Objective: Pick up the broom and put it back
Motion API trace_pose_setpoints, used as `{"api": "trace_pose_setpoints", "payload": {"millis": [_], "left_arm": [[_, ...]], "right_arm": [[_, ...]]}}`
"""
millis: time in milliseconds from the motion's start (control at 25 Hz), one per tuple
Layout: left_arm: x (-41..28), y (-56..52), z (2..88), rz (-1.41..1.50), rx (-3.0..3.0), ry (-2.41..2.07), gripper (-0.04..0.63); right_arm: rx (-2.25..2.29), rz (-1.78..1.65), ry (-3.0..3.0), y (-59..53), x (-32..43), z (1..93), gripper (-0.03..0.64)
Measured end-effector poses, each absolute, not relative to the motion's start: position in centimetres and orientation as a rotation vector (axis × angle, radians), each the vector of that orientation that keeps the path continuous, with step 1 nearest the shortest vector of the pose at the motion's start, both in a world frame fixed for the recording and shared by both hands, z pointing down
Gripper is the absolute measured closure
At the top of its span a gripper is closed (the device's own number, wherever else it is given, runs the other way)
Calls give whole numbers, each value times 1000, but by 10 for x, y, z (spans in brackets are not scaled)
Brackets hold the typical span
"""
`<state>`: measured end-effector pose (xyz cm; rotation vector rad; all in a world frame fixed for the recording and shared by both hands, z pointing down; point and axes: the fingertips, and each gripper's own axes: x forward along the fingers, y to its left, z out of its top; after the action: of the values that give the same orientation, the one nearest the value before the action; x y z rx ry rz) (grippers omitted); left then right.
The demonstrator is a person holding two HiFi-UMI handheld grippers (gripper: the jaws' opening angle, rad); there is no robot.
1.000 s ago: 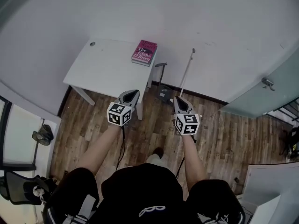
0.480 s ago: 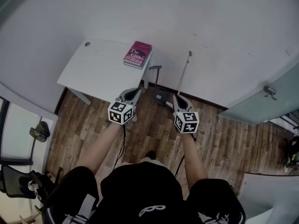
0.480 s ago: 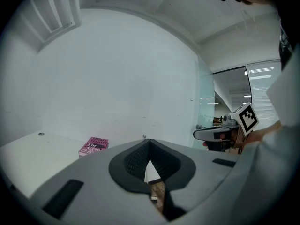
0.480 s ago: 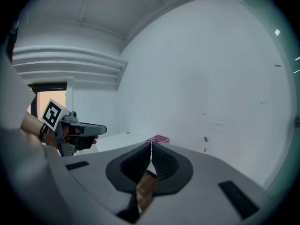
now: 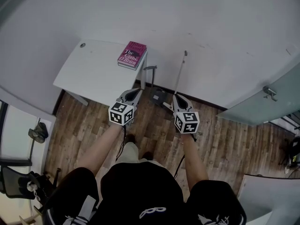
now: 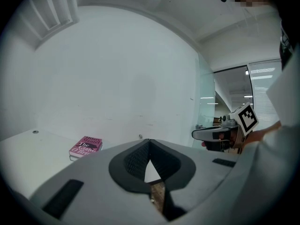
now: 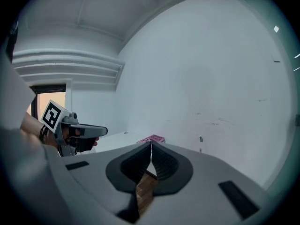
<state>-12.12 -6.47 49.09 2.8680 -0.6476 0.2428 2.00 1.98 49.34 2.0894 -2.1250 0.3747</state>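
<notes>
Wood-plank floor is seen from steeply above, met by a plain white wall. A white tabletop is set against that wall at the left, and a pink book is laid at its far right corner. The broom is stood on the floor just right of the tabletop, its thin pale handle leaned against the wall; its head is hidden behind the right gripper. A dark long-handled thing (probably a dustpan) is set on the floor between the tabletop's right edge and the broom. Both grippers are held out toward the wall by a person whose forearms are seen below. The left gripper is pointed past the tabletop's near right corner, its fingers pressed together with nothing between them. The right gripper is held near the foot of the broom, its fingers likewise closed and empty. A glass door is seen at the right.
</notes>
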Motion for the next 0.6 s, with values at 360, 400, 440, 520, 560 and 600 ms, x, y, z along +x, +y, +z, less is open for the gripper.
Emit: {"api": "trace_pose_setpoints", "payload": {"millis": [360, 400, 440, 520, 560, 600], "left_arm": [[-82, -80, 496, 258, 2899, -570, 574], [-76, -83, 497, 257, 2902, -557, 574], [-68, -86, 498, 256, 2904, -545, 574], [-54, -95, 499, 251, 2904, -521, 574], [-47, -100, 500, 251, 2904, -509, 574], [-41, -105, 502, 253, 2905, -498, 574]], "right_arm": [[2151, 411, -2074, 21, 53, 502, 592], [2160, 416, -2063, 20, 58, 504, 592], [2167, 420, -2052, 18, 64, 506, 592], [2179, 426, -2031, 10, 76, 509, 592], [2183, 429, -2022, 5, 81, 511, 592], [2184, 431, -2016, 0, 86, 512, 592]]}}
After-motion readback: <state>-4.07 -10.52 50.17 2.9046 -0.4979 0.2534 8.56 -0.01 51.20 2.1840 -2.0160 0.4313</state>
